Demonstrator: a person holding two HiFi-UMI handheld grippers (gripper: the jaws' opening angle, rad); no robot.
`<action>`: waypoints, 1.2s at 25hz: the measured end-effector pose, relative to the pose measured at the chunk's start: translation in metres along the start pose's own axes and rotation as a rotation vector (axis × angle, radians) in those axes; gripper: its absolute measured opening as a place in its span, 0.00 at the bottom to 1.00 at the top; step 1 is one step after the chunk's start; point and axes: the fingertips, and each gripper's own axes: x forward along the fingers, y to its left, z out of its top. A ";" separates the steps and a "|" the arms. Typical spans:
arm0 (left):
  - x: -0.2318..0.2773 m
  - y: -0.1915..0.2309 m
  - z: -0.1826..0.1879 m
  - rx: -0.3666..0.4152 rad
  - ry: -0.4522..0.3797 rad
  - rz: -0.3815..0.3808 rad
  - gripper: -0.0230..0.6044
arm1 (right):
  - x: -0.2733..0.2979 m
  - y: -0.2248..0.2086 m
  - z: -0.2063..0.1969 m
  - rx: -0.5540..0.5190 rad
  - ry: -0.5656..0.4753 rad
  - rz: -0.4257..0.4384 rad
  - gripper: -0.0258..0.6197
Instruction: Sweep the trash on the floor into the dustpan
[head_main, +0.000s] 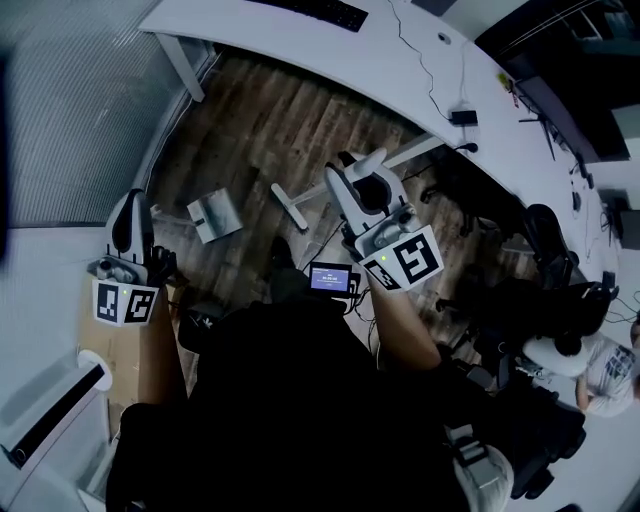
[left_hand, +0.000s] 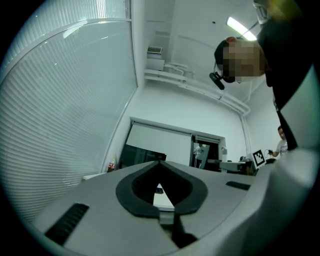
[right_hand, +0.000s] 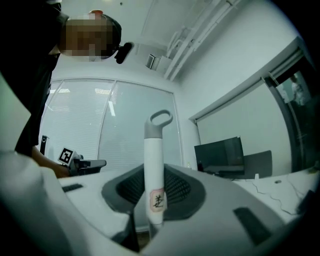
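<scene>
Wooden floor (head_main: 262, 125) below; right gripper (right_hand: 154, 176) clamps broom handle (right_hand: 154, 145), left gripper (left_hand: 161, 166) closed, empty

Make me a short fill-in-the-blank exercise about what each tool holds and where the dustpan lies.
1. The right tool is shut on a white handle topped by a grey ____.
2. The left tool is ____, with nothing in it.
3. The dustpan lies on the ____ floor, touched by neither tool.
Missing words: loop; shut; wooden.
</scene>
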 end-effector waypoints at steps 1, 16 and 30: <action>-0.007 -0.005 0.000 0.008 0.008 -0.016 0.03 | -0.005 0.008 0.001 0.002 0.000 -0.008 0.18; -0.173 -0.073 -0.012 0.014 0.065 -0.155 0.03 | -0.102 0.157 0.003 -0.014 0.004 -0.067 0.18; -0.235 -0.108 -0.050 -0.070 0.138 -0.231 0.03 | -0.157 0.215 0.018 0.004 0.054 -0.115 0.18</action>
